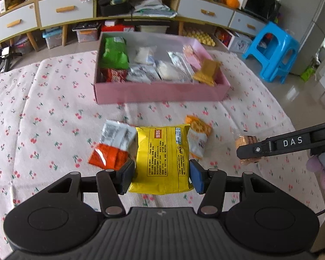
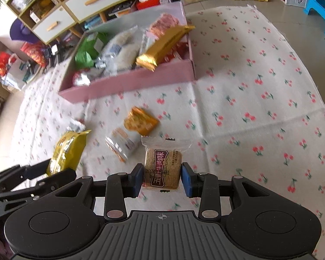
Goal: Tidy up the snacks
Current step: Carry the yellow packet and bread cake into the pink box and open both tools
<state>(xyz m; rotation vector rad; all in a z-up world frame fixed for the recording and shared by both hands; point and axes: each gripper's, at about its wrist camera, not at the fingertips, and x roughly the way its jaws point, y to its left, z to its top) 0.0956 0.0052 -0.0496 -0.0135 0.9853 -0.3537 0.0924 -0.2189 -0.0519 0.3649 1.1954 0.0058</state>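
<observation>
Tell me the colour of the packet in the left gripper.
Yellow with dark print; the packet shows best in the left wrist view, clamped in the left gripper.

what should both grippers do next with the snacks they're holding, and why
Probably carry both toward the pink box. The left gripper grips a yellow packet, the right gripper a brown snack square, and the box already holds the sorted snacks.

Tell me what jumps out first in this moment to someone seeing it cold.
Each gripper is clamped on a snack: the left gripper on a big yellow packet, the right gripper on a small clear-wrapped brown cake. Beyond them, on the cherry-print cloth, sits the pink box already crowded with snacks, with a few loose packets on the cloth in front of it.
</observation>
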